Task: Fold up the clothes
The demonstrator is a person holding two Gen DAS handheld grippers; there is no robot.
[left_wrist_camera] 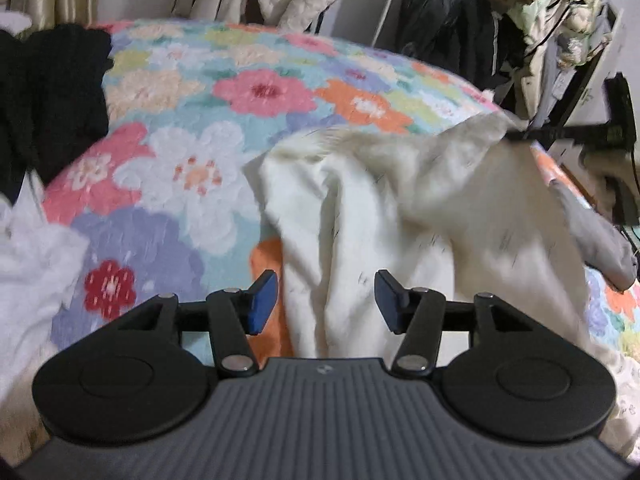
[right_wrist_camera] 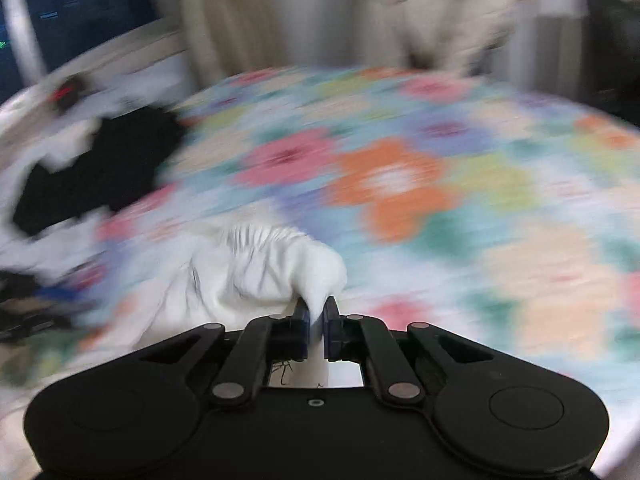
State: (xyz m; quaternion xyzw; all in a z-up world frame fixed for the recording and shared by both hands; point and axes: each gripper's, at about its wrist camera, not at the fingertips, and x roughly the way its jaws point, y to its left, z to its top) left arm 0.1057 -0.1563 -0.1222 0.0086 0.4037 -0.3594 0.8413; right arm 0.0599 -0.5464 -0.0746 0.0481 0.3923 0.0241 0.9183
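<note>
A cream-white garment (left_wrist_camera: 360,208) lies crumpled on the floral bedspread (left_wrist_camera: 240,92), and one corner is lifted toward the right. My left gripper (left_wrist_camera: 326,298) hovers over its near part with the blue pads (left_wrist_camera: 264,300) well apart. Cloth shows in the gap, but neither pad presses on it. In the right wrist view my right gripper (right_wrist_camera: 317,314) is shut on a bunched fold of the white garment (right_wrist_camera: 248,272), which trails off to the left. That view is heavily blurred. In the left wrist view the right gripper (left_wrist_camera: 520,135) shows as a dark tip pinching the raised corner.
A black garment (left_wrist_camera: 48,92) (right_wrist_camera: 100,168) lies at the bed's left side, with white cloth (left_wrist_camera: 32,272) near it. A grey piece (left_wrist_camera: 600,240) hangs off the right edge. Hanging coats (left_wrist_camera: 440,28) and curtains stand behind the bed.
</note>
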